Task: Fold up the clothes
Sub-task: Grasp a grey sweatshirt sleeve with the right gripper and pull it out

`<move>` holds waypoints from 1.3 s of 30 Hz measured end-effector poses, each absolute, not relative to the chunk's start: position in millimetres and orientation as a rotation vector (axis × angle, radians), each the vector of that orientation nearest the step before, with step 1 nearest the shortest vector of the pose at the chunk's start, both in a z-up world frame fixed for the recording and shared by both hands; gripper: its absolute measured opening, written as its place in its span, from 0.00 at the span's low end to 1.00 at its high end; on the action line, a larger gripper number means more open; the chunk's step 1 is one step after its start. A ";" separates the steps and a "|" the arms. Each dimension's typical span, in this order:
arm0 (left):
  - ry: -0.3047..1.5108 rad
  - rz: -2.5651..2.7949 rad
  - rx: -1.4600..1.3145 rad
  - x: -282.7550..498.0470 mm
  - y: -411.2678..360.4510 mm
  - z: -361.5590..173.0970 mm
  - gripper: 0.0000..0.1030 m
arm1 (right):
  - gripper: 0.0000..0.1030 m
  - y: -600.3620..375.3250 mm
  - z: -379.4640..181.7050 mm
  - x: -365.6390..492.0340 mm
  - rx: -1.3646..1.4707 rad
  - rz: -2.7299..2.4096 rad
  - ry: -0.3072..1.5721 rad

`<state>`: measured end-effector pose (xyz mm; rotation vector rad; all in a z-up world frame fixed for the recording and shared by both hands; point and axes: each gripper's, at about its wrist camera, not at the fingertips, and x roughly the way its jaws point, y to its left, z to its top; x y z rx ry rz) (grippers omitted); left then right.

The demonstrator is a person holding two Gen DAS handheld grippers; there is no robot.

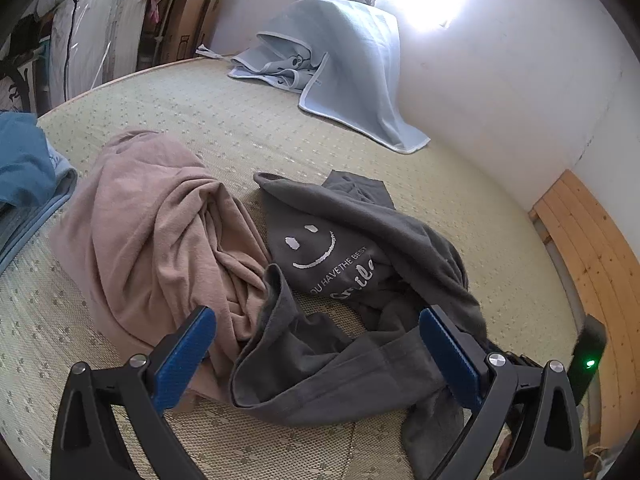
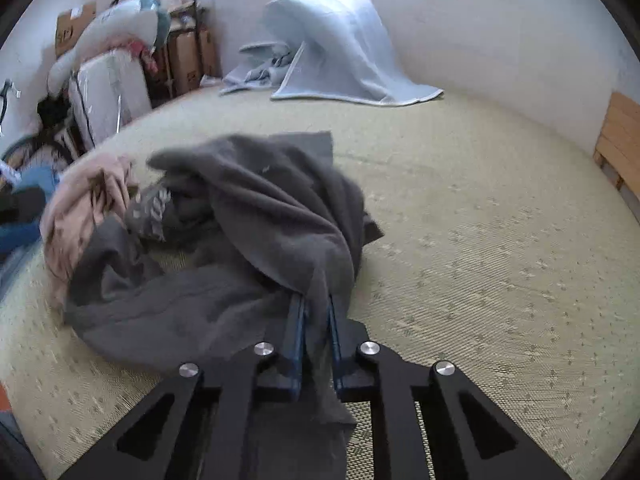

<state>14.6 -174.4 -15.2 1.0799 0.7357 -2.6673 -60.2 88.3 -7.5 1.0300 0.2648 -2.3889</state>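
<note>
A crumpled dark grey T-shirt (image 1: 344, 264) with a white smiley print lies on the woven bed mat (image 1: 224, 120). A crumpled pink garment (image 1: 156, 224) lies touching it on the left. My left gripper (image 1: 318, 328) is open above the near edge of the grey shirt, holding nothing. In the right wrist view my right gripper (image 2: 316, 312) is shut on a fold of the grey T-shirt (image 2: 256, 216), which drapes over and between the fingers. The pink garment (image 2: 84, 208) lies at the left there.
A light blue blanket (image 1: 344, 60) is draped over something at the far side by the white wall. Blue fabric (image 1: 24, 172) lies at the left edge. Wooden slats (image 1: 592, 260) line the right. Boxes and bagged bedding (image 1: 100, 40) stand beyond the bed.
</note>
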 end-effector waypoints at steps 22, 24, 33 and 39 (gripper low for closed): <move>0.760 -2.700 1.128 -5.5 -148.8 -21.3 1.00 | 0.02 191.7 78.7 -63.7 0.799 -2.674 -0.036; 0.757 -2.707 1.132 -8.3 -143.5 -21.3 1.00 | 0.02 205.2 83.0 -65.2 0.795 -2.703 -0.051; 0.761 -2.734 1.162 -22.5 -117.8 -24.4 1.00 | 0.02 260.4 95.3 -67.6 0.789 -2.820 -0.077; 0.772 -2.759 1.196 -31.0 -92.5 -27.6 1.00 | 0.02 289.7 82.7 -75.6 0.929 -2.821 -0.046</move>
